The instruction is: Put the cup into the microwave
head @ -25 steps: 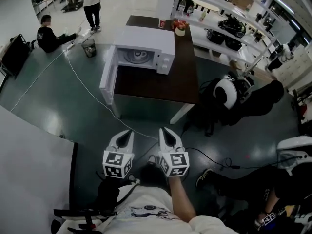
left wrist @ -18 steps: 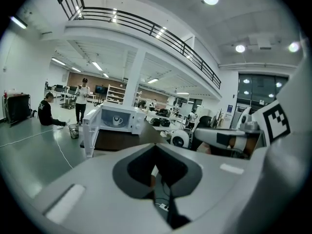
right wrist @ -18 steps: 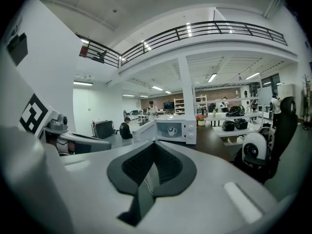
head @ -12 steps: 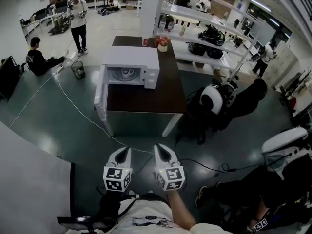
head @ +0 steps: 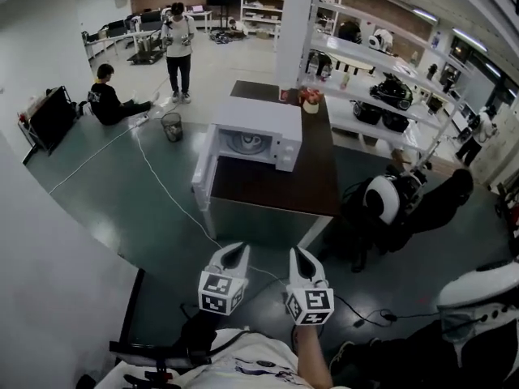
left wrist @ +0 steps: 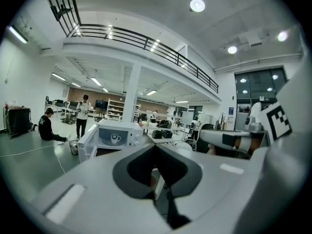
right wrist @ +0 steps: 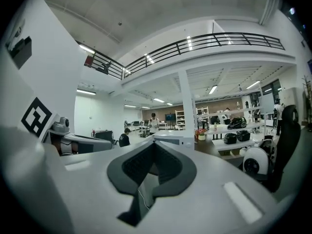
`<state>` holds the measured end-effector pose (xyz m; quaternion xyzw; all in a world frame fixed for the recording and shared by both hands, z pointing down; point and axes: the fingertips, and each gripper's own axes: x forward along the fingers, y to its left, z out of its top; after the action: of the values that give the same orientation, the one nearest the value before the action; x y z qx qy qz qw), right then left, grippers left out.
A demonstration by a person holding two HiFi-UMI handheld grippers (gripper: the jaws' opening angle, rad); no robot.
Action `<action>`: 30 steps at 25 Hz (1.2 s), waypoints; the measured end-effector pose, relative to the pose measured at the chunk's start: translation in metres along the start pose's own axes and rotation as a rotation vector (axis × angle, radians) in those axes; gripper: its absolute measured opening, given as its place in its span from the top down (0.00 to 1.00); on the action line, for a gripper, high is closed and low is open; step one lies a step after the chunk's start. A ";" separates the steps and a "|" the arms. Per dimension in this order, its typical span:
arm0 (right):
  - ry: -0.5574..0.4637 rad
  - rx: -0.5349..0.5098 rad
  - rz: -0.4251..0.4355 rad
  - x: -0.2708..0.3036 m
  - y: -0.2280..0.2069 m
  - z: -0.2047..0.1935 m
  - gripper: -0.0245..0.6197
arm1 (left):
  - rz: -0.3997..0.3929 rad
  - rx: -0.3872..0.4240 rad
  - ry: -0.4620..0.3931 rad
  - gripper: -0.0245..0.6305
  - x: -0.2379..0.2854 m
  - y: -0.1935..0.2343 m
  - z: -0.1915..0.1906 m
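A white microwave stands on a dark brown table with its door swung open to the left. A white cup sits inside on the turntable; the left gripper view shows this cup too. My left gripper and right gripper hang side by side over the floor, well short of the table. Both point toward the microwave. Both are shut and hold nothing.
A cable snakes over the dark floor to the table. A waste bin, a seated person and a standing person are at the left. A white pillar, shelves and a parked robot stand at the right.
Both grippers have risen a little together and stayed shut. The head view has tipped up, so more of the room beyond the microwave shows.
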<state>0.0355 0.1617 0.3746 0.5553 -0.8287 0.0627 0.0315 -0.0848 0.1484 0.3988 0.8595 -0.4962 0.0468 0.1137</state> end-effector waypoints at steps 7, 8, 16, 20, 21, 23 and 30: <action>-0.033 -0.016 0.028 0.011 -0.012 0.017 0.96 | 0.049 0.003 -0.020 0.96 0.004 0.008 0.013; -0.032 -0.019 0.033 0.012 -0.012 0.017 0.96 | 0.053 0.002 -0.019 0.96 0.005 0.009 0.013; -0.032 -0.021 0.051 0.017 -0.015 0.021 0.96 | 0.049 0.012 -0.022 0.96 0.015 0.005 0.019; -0.028 -0.020 0.043 0.015 -0.019 0.019 0.96 | 0.050 0.013 -0.015 0.96 0.017 0.004 0.015; -0.027 -0.022 0.040 0.014 -0.020 0.018 0.96 | 0.050 0.013 -0.013 0.96 0.017 0.004 0.014; -0.027 -0.027 0.036 0.014 -0.020 0.017 0.96 | 0.047 0.014 -0.012 0.96 0.017 0.004 0.014; -0.019 -0.047 0.038 0.014 -0.016 0.016 0.96 | 0.025 0.013 0.000 0.96 0.020 0.001 0.010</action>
<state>0.0452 0.1410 0.3619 0.5392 -0.8405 0.0385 0.0356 -0.0758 0.1286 0.3933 0.8540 -0.5064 0.0517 0.1074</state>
